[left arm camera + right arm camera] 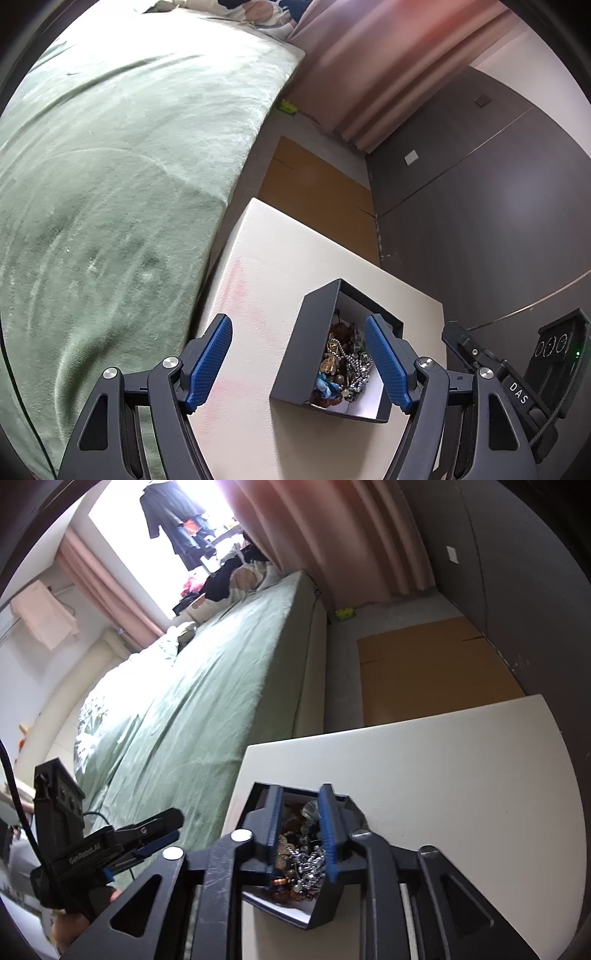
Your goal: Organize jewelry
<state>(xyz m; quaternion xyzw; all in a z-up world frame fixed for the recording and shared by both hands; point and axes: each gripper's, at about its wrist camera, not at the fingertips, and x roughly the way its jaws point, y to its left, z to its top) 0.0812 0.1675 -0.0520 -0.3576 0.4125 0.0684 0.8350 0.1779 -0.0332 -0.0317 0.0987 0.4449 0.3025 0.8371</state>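
Note:
A black open box (295, 350) full of tangled jewelry (345, 363) stands on a white table (266, 266). My left gripper (301, 363) is open, hovering above the table with its right finger over the box. In the right wrist view, my right gripper (301, 834) has its blue pads partly closed, a narrow gap between them, and reaches down into the box (325, 897) over the beads and silver chains (303, 860). I cannot tell if it holds any piece. The left gripper (147, 840) also shows at the left of this view.
A bed with a green cover (110, 184) runs along the table's left side. A brown cardboard sheet (317, 184) lies on the floor beyond the table. A dark wardrobe wall (498, 203) stands to the right. Pink curtains (332, 535) hang at the back.

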